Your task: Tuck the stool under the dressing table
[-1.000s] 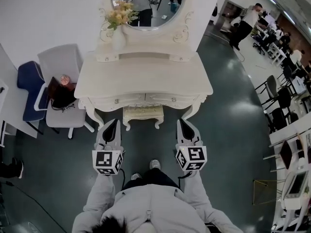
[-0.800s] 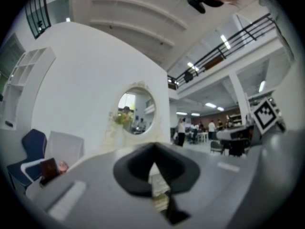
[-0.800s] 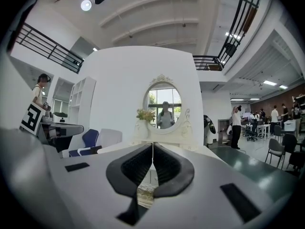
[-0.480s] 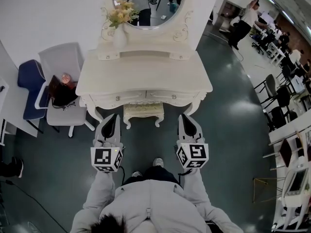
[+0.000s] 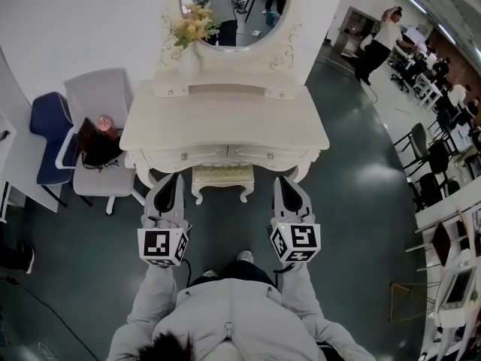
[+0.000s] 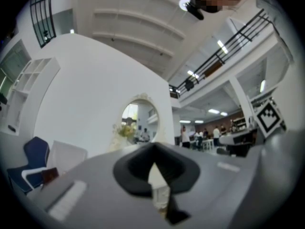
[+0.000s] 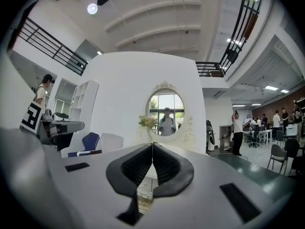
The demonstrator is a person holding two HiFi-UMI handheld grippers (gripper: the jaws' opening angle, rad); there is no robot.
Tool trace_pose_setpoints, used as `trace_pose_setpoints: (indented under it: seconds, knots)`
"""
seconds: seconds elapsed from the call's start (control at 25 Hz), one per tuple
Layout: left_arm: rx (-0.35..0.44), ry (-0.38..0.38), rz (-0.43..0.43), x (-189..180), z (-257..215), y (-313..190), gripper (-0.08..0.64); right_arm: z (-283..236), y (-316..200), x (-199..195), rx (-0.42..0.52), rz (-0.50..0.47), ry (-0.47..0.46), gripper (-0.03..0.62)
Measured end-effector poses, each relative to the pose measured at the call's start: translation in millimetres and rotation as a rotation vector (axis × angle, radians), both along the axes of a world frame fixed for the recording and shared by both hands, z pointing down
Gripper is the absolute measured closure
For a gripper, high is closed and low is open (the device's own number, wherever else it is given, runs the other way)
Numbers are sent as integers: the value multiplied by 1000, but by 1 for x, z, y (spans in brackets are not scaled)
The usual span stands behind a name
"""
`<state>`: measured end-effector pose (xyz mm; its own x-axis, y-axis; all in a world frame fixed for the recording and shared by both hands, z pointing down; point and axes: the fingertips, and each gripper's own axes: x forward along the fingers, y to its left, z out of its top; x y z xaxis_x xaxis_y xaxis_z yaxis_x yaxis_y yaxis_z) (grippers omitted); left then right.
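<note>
The stool stands in the knee gap of the table, at 12 o'clock from the person. Only its cream padded front edge and two curled front legs show past the drawer front; the rest is hidden under the top.

It looks like a small carved wooden frame with a soft seat, so probably light and stiff. It would likely slide over the smooth floor rather than need lifting. The firm front rail under the cushion seems the best place to push or pinch, since the padding would give and the thin carved legs could chip.

The gap is narrow. The table's own curved legs stand just beside the stool at 9 and 3 o'clock, so any push should run straight toward 12.

The left gripper is at the stool's 8 o'clock and the right gripper at its 4 o'clock. Both have their jaws pressed together on nothing, and neither appears to touch the stool.

A white chair crowds the table's 9 o'clock side. Open floor lies from 3 to 5 o'clock.
</note>
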<state>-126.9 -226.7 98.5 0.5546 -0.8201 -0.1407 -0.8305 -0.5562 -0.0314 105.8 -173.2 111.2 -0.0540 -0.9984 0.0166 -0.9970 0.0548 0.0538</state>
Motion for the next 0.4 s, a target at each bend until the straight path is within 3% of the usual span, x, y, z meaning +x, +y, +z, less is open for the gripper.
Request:
trace_pose_setpoints:
  seconds: [0.4]
  knots:
    - [35,45,-12,-4,-17,-2,551,-12,-6,-6,26,-19,2,589]
